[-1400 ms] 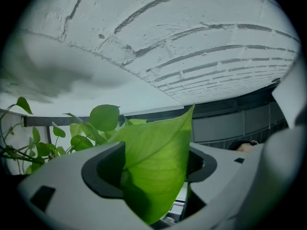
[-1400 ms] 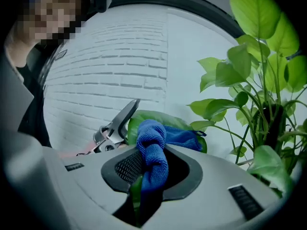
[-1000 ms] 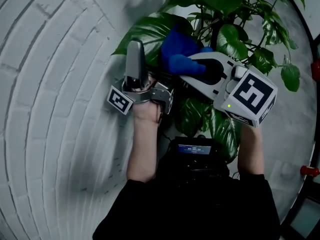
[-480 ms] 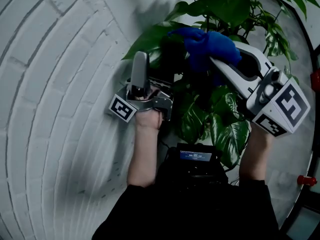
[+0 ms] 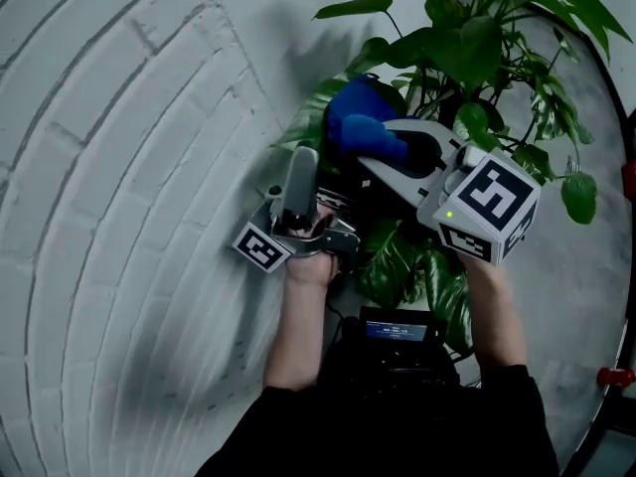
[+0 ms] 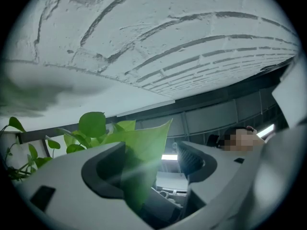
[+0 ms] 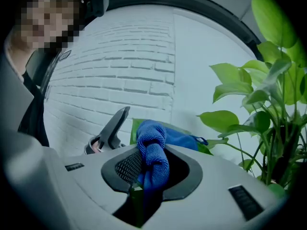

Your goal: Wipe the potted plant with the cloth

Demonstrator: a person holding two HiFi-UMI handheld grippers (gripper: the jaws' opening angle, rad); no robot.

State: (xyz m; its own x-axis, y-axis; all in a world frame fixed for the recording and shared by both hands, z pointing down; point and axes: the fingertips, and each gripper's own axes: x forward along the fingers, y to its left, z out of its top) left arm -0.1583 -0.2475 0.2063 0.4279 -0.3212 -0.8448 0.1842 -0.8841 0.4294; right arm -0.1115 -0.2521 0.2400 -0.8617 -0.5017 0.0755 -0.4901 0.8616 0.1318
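The potted plant (image 5: pixel 467 48) stands at the far right against a white-painted brick wall (image 5: pixel 119 167), with its pot hidden below the foliage and the arms.

The right gripper (image 5: pixel 376 149) reaches in from the right. Its jaws are clamped on a blue microfibre cloth (image 5: pixel 353 117). In the right gripper view the cloth (image 7: pixel 152 150) bunches up between the ribbed pads and spills over the far side onto a broad green leaf (image 7: pixel 128 128), touching its upper face. The marker cube (image 5: pixel 487 202) on this gripper faces up toward the head camera.

The left gripper (image 5: pixel 316 167) is just to the left of the cloth and points steeply upward beside the wall. In its own view the jaws stand spread, and a pale green leaf (image 6: pixel 144 147) rises between them. That leaf lies against the left pad, with a strip of daylight between it and the right pad, so it is not pinched.

A black device (image 5: pixel 397 328) with a small lit screen sits near the person's chest, between the two forearms.
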